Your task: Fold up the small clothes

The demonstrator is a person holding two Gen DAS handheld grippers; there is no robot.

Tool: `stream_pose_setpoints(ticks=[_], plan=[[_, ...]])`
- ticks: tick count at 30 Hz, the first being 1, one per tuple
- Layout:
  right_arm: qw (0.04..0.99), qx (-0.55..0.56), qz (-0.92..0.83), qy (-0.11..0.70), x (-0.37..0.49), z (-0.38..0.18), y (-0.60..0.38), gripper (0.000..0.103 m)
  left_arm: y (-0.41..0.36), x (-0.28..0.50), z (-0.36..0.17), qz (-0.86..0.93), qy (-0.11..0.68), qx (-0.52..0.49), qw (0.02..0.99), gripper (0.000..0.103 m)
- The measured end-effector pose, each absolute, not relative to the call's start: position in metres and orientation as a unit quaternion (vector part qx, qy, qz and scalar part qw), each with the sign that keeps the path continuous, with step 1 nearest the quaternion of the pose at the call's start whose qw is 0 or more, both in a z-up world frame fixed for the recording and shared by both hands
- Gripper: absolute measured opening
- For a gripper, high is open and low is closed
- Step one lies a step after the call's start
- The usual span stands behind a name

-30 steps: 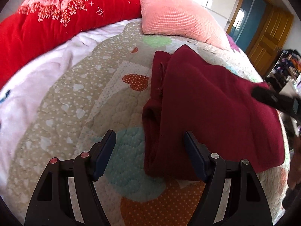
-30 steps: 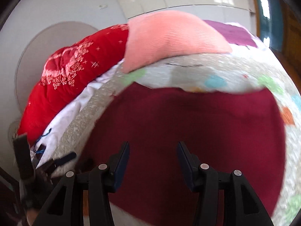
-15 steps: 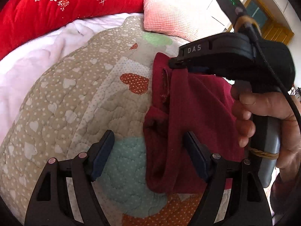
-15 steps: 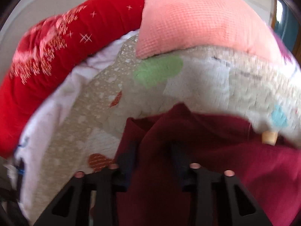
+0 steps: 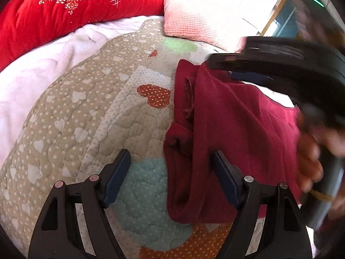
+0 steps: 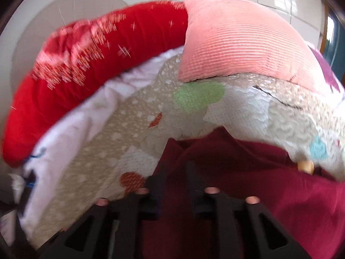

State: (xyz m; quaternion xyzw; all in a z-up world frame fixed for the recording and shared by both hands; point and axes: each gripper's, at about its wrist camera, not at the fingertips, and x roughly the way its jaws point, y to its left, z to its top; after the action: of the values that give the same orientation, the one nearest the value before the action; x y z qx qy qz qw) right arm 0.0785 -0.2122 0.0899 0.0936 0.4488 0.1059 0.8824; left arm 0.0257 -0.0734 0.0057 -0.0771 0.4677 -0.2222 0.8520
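The left claw (image 5: 170, 177) is held wide open low over the quilt (image 5: 86, 112), with the near left edge of the folded maroon garment (image 5: 237, 133) lying loosely between its fingers, nothing pinched. Further along, the right claw (image 6: 175, 179) is seen narrow over the garment's far left corner, its jaws having just been opening, though blur hides whether cloth is gripped. Behind, a pink pillow (image 6: 237, 41) and red blanket (image 5: 64, 13) are piled on the bed.

Bed covered by a quilted patchwork bedspread (image 5: 71, 116), beige with white hearts plus teal, orange and green patches. Dark red garment (image 5: 232, 133) lies folded on the quilt, right of a red dotted heart patch. White fluffy blanket (image 5: 36, 69) along the quilt's far-left edge. Red floral duvet (image 5: 64, 10) behind it. Pink ribbed pillow (image 6: 237, 43) at the head, resting on the quilt.
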Motion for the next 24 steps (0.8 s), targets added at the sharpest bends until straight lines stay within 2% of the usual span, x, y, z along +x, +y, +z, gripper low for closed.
stream_pose_setpoints(ticks=[1, 2, 13, 17, 21, 24], plan=[[0.886, 0.105, 0.109, 0.438, 0.067, 0.094, -0.220, 0.050, -0.073, 0.026, 0.006, -0.222, 0.467, -0.077, 0.852, 0.079], [0.890, 0.110, 0.106, 0.429, 0.055, 0.097, -0.227, 0.051, -0.073, 0.025, 0.006, -0.222, 0.466, -0.077, 0.853, 0.078], [0.885, 0.131, 0.092, 0.438, 0.014, 0.089, -0.253, 0.052, -0.072, 0.022, 0.007, -0.234, 0.465, -0.085, 0.849, 0.078], [0.894, 0.108, 0.075, 0.429, -0.014, 0.085, -0.261, 0.051, -0.075, 0.019, 0.010, -0.254, 0.464, -0.090, 0.843, 0.078], [0.902, 0.081, 0.013, 0.424, -0.053, 0.075, -0.300, 0.051, -0.081, 0.016, 0.008, -0.254, 0.463, -0.077, 0.845, 0.078], [0.905, 0.107, -0.057, 0.407, -0.084, 0.072, -0.356, 0.051, -0.083, 0.014, 0.007, -0.251, 0.459, -0.071, 0.850, 0.078]])
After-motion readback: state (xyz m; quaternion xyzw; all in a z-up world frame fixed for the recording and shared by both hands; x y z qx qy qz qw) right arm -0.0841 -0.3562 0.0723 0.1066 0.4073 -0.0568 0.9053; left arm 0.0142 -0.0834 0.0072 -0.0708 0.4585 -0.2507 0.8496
